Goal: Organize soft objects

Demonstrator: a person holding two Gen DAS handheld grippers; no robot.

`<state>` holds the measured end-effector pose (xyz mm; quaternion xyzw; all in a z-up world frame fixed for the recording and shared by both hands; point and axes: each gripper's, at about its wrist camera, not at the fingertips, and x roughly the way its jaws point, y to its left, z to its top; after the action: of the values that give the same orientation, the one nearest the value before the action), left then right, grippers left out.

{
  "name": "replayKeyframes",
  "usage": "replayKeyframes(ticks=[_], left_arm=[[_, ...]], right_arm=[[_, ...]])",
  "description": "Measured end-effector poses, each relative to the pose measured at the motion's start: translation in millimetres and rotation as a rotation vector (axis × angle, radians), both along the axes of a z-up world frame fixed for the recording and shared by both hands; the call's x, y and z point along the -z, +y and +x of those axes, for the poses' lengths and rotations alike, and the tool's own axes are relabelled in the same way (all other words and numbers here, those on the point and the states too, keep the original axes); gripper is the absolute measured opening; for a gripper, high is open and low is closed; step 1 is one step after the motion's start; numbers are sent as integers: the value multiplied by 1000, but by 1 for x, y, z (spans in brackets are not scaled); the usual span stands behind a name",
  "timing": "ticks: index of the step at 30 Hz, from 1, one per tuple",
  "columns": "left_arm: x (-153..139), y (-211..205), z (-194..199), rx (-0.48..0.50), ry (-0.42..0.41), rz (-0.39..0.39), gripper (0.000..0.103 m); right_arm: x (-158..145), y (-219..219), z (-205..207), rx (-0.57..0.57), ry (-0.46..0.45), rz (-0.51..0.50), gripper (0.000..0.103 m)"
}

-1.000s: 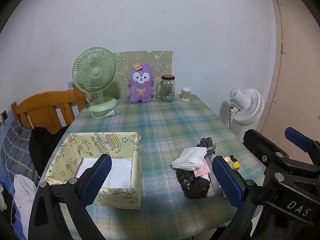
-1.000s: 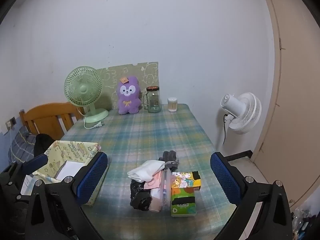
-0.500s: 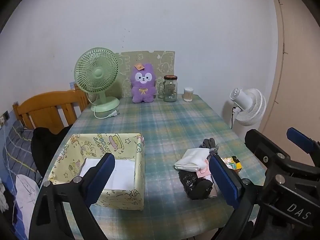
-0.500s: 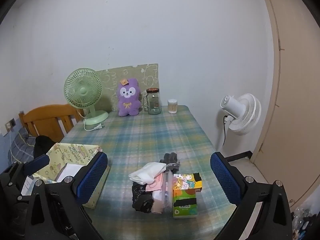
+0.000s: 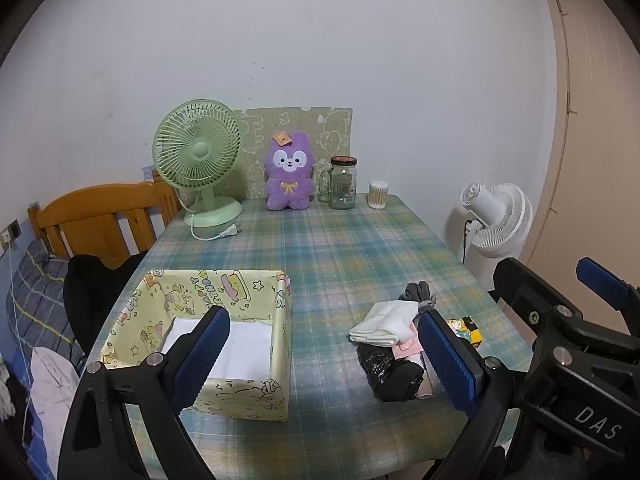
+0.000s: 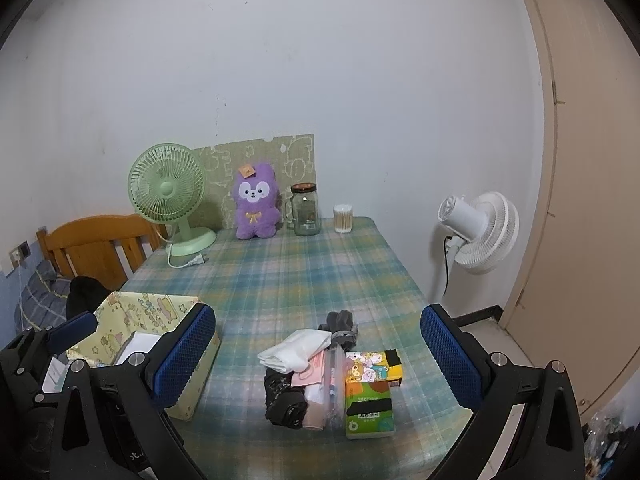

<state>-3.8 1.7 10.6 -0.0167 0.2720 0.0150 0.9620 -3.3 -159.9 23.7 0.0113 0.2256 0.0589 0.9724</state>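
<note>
A pile of soft things lies near the table's front right: a folded white cloth, a black bundle, a pink piece, a grey glove and tissue packs. The pile also shows in the left wrist view. A yellow patterned box with a white sheet inside stands at the front left. My left gripper is open and empty above the front edge. My right gripper is open and empty over the pile.
A green desk fan, a purple plush, a glass jar and a cotton-swab tub stand along the back wall. A wooden chair is at left. A white floor fan stands right of the table.
Both grippers have drawn back and up a little from the table; the objects look slightly farther. Nothing on the table has moved.
</note>
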Motion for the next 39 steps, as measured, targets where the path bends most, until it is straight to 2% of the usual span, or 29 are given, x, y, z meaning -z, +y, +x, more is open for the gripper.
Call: replayKeyframes(ticks=[9,18,39], left_arm=[[-1,-4,-4,-9,-9,15,96],[-1,-4,-4,-13,-13,17,96],[-8,0,-7,-15,-30,26,96]], right_arm=[[-5,3,-7,23,-17,-34,103],[-3,0,-4,15,11,-9,103],[-7,4,-6,9,5,-1,103]])
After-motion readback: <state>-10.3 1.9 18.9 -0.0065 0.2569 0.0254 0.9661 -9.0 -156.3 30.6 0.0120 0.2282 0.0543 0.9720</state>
